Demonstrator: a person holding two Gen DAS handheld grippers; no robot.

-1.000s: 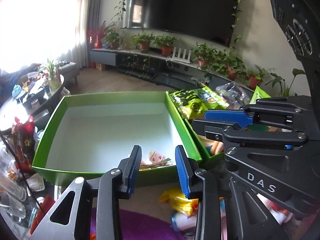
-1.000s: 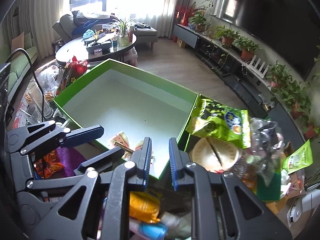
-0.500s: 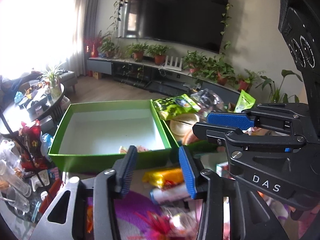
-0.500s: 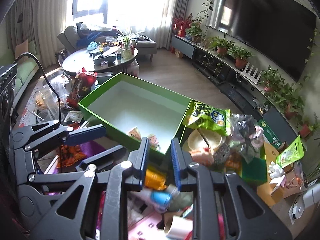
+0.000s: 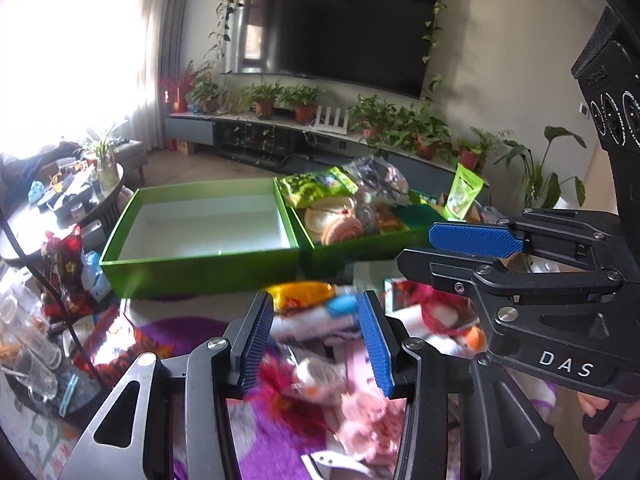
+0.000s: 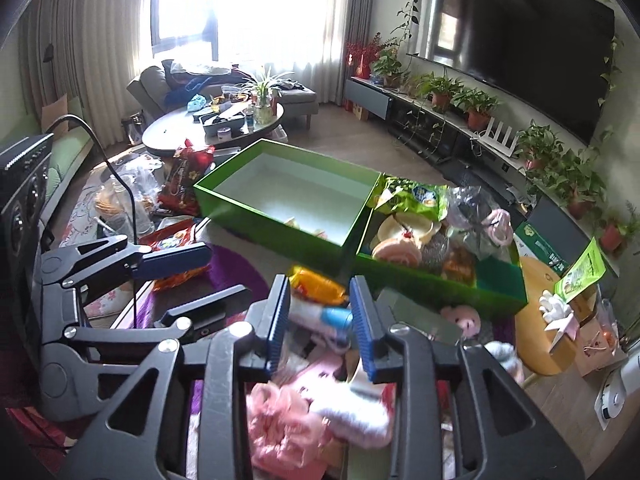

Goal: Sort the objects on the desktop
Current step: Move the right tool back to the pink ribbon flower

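Both claws held open above the worktop clutter

The left claw and right claw are parted, nothing gripped; a yellow snack packet is seen just beside the shallow green cardboard box.

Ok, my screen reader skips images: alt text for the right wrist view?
The open right gripper hangs empty over a blurred pile of pink items, short of two green boxes: the left nearly empty, the right full of snacks. The left gripper is alongside.
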